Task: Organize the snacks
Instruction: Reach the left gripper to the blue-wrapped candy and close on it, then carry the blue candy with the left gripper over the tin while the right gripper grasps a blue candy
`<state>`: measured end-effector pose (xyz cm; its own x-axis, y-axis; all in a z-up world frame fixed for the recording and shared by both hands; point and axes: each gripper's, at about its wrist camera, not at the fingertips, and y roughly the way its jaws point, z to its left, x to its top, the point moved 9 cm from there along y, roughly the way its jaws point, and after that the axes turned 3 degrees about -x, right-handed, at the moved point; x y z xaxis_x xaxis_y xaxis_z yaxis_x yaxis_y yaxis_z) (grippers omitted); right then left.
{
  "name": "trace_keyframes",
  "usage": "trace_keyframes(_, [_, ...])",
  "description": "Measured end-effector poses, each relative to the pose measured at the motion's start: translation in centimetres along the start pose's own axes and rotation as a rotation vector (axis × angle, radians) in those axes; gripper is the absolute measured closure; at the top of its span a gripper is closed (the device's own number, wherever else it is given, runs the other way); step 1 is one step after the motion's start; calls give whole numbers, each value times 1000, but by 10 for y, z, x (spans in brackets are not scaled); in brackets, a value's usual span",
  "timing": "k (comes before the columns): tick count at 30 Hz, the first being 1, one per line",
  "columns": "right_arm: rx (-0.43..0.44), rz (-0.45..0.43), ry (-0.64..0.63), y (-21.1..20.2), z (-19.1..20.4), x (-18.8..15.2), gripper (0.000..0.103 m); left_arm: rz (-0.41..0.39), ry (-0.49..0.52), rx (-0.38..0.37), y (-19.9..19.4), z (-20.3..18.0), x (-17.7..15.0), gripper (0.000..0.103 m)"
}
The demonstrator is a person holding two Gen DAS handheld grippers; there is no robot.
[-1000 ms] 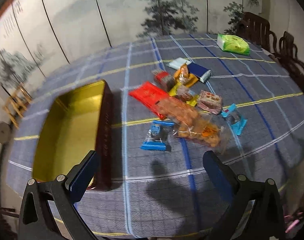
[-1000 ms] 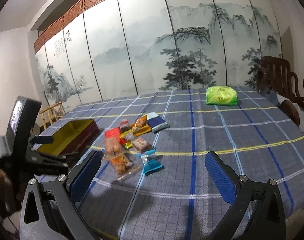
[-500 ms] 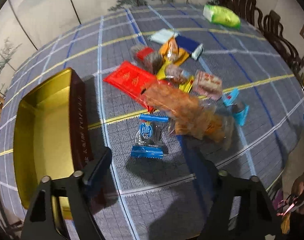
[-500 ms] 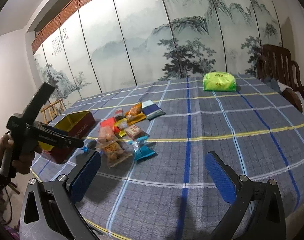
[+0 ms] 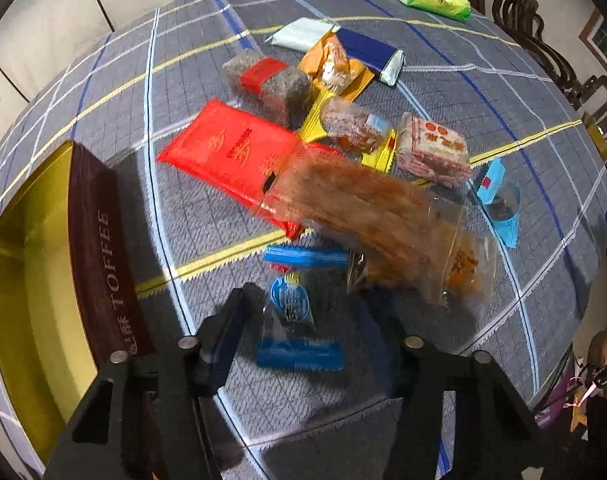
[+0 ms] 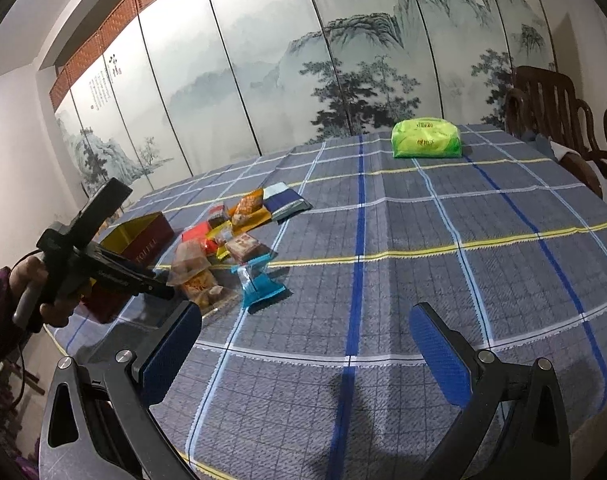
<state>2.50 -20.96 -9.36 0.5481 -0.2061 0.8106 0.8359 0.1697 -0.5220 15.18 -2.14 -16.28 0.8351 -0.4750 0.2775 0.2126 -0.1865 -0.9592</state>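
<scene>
Both left claw jaws have narrowed around blue-ended packet.

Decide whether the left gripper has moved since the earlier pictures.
Yes. The left gripper has come down toward the blue-ended snack packet, beside the toffee tin; its jaws have just been closing, with that packet between them.

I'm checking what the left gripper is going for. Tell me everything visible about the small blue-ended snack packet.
The small snack packet has a clear crinkly plastic middle with a blue round logo and solid blue crimped ends. It lies flat on the tablecloth, nearest of the pile, between the left gripper fingers, which have just been closing.
</scene>
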Motion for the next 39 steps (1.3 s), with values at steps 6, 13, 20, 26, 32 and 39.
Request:
trace_keyframes(6, [1,19,-9,5,1,1,0,-51,-71,-21,-7,-5,-10,82])
trace_keyframes(13, [55,54,-105,6,20,7,0,-159,-190,-82,-41,-19,-38,82])
trace_keyframes(20, [98,180,-282,55,52,21,47,-211,-213,-143,-75,-42,-60,82])
trace_keyframes(26, [153,282,-289,98,62,19,56,-254,-178,-92,-96,-43,-63,81])
trace_keyframes(32, [111,353,-335,124,63,8,56,-268,-178,-94,-101,-40,-63,81])
trace_keyframes(39, [115,367,-294,124,53,5,76,-290,-167,-53,-104,-35,-63,81])
